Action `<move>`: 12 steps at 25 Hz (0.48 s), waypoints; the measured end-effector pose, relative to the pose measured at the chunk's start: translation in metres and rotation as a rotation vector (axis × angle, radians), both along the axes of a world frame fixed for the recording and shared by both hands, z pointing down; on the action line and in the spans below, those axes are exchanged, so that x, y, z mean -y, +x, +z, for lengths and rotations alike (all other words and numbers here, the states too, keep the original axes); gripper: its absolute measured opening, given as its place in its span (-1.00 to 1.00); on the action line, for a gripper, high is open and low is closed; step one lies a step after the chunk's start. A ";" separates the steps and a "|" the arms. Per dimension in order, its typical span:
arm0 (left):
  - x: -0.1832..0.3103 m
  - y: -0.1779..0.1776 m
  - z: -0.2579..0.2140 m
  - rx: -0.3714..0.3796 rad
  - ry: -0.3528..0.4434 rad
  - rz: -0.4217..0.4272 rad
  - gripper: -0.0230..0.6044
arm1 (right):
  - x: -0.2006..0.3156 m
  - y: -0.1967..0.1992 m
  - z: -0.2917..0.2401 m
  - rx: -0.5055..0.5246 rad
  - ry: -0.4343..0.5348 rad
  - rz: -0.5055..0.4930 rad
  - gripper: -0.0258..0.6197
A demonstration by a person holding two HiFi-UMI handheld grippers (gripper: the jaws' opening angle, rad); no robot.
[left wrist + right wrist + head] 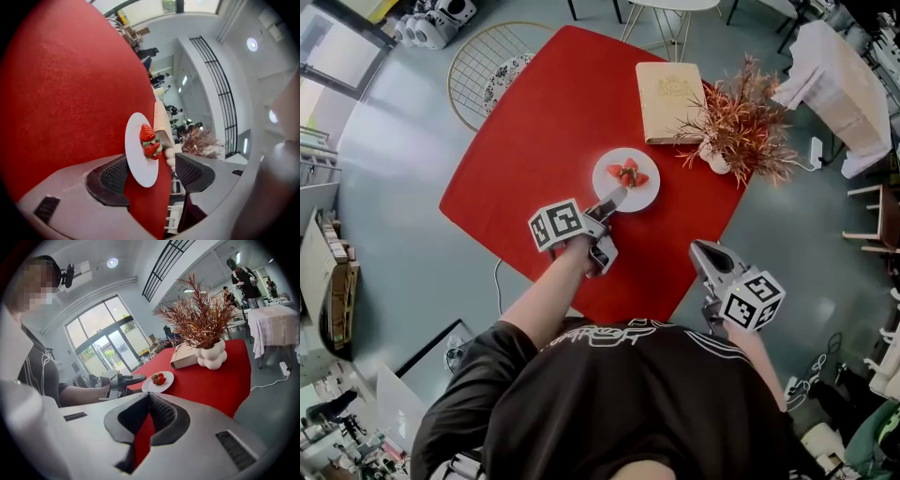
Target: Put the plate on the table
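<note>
Plate [644, 196] of strawberries [628, 173] flat on red table [539, 122]; left gripper [614, 199] jaws spread around its rim, right gripper [699, 249] pinched closed, empty.

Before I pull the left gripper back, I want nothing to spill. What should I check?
1. White round plate lies flat on the red table: ok.
2. Left gripper jaws apart, rim between them unclamped: ok.
3. Red strawberries sit on the plate: ok.
4. Plate apart from the tan book and white vase: ok.
5. Right gripper shut, empty, away from the plate: ok.
</note>
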State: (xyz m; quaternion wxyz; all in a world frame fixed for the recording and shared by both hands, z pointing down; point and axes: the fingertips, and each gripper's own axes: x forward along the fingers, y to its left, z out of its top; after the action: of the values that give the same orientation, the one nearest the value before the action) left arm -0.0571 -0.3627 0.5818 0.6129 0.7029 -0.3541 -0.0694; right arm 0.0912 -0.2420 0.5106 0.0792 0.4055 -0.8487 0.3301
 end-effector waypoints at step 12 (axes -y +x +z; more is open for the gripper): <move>-0.010 0.003 0.010 0.476 0.163 0.333 0.04 | -0.005 0.003 0.010 -0.006 -0.041 0.016 -0.90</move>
State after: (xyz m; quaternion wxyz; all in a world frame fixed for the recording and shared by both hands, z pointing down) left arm -0.0538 -0.3524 0.5919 0.4573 0.7946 -0.3610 0.1708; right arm 0.0942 -0.2366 0.5208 0.0875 0.4115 -0.8383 0.3468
